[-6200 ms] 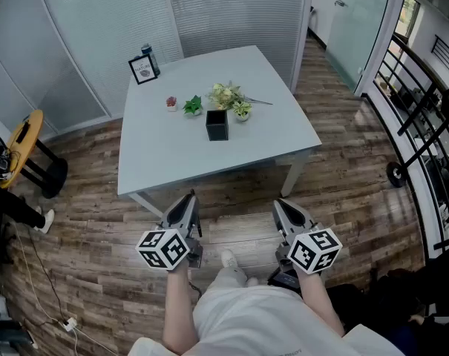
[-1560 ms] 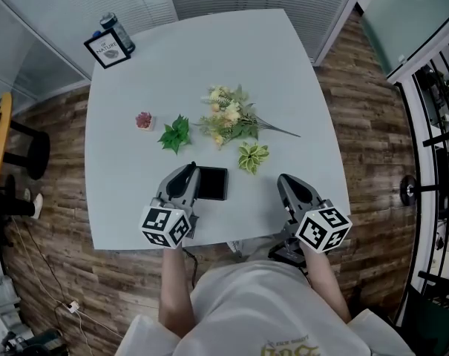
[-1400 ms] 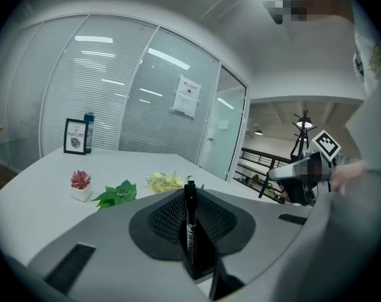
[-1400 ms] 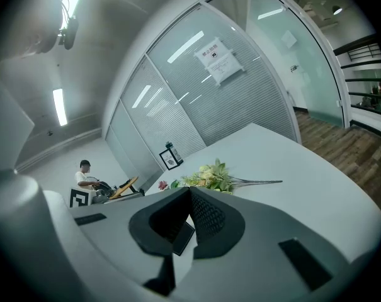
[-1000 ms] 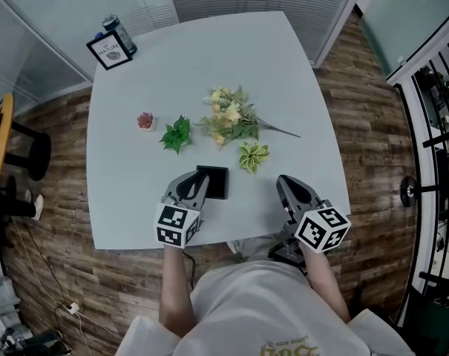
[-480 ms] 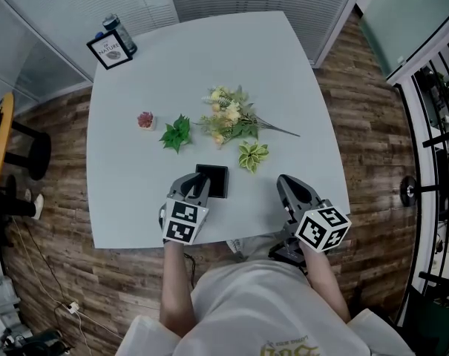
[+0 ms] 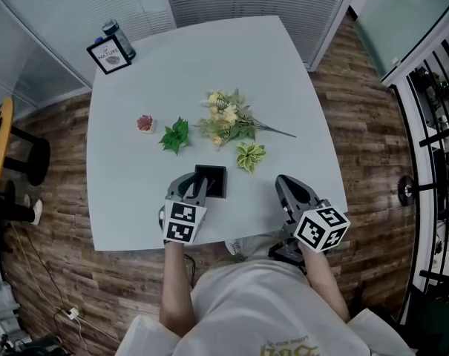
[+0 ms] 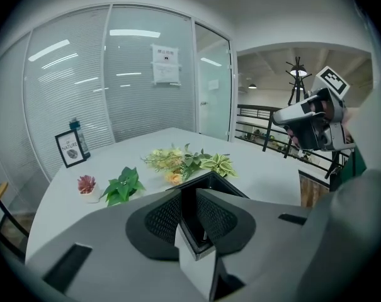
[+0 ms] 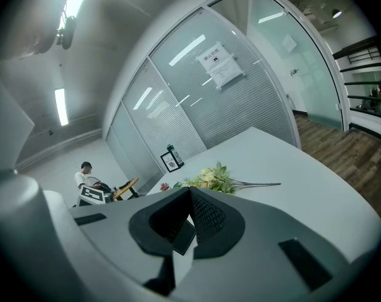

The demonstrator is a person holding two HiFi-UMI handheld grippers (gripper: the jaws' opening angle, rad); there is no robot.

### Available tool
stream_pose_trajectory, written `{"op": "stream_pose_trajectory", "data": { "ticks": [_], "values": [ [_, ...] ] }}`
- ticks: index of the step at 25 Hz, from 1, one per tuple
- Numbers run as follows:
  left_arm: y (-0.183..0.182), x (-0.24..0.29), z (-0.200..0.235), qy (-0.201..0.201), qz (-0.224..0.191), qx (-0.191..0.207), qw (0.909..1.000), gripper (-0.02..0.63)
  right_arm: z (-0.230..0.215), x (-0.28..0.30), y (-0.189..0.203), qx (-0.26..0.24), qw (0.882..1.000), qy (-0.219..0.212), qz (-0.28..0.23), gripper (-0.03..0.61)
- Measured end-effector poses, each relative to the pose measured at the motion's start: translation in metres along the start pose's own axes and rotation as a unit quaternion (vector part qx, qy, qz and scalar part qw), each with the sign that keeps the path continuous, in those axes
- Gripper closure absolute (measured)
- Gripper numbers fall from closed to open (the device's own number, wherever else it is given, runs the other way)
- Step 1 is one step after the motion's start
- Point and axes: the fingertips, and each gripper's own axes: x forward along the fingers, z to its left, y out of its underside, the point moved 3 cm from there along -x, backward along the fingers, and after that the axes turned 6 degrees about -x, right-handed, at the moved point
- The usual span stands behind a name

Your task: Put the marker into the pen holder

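Observation:
A black square pen holder (image 7: 214, 179) stands on the white table (image 7: 128, 191) near its front edge. My left gripper (image 7: 197, 186) is at the holder's left near corner. In the left gripper view the holder (image 8: 220, 185) has its near corner wall between the narrowed jaws of the left gripper (image 8: 189, 197), which looks shut on it. My right gripper (image 7: 284, 183) hovers over the front right of the table, a hand's width right of the holder. In the right gripper view the right gripper (image 9: 190, 194) is shut with nothing held. No marker shows in any view.
Behind the holder lie a flower bunch (image 7: 228, 116), a small variegated plant (image 7: 251, 156), a green leafy plant (image 7: 176, 134) and a tiny red plant (image 7: 145, 123). A framed sign (image 7: 109, 55) and a bottle (image 7: 114, 33) stand at the far left corner. A railing (image 7: 432, 124) runs along the right.
The person walked up to the table. My left gripper slid right up to the pen holder and its jaws narrowed onto the corner. The right gripper has stayed put.

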Motion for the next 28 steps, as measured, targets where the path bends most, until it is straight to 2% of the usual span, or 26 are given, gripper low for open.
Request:
{"op": "stream_pose_trajectory", "data": {
  "ticks": [6, 10, 15, 17, 23, 28],
  "values": [
    [-0.017, -0.016, -0.004, 0.001, -0.041, -0.018, 0.999, 0.551, 0.014, -0.006, -0.009, -0.013, 1.0, -0.003, -0.017, 0.561],
    [-0.04, -0.032, -0.016, 0.031, -0.084, -0.044, 0.995, 0.554, 0.027, -0.008, -0.018, -0.036, 0.999, -0.005, -0.03, 0.563],
    [-0.069, -0.057, -0.035, 0.093, -0.146, -0.109, 0.9789, 0.592, 0.04, -0.012, -0.03, -0.064, 0.997, -0.007, -0.047, 0.562],
    [-0.075, -0.065, -0.04, 0.107, -0.162, -0.122, 0.9734, 0.595, 0.044, -0.015, -0.031, -0.069, 0.996, -0.007, -0.051, 0.562],
    [-0.084, -0.075, -0.041, 0.103, -0.173, -0.11, 0.9734, 0.6, 0.05, -0.016, -0.036, -0.078, 0.995, -0.003, -0.061, 0.563],
    [-0.079, -0.077, -0.032, 0.093, -0.169, -0.12, 0.9738, 0.601, 0.054, -0.013, -0.037, -0.081, 0.995, -0.002, -0.061, 0.563]
  ]
}}
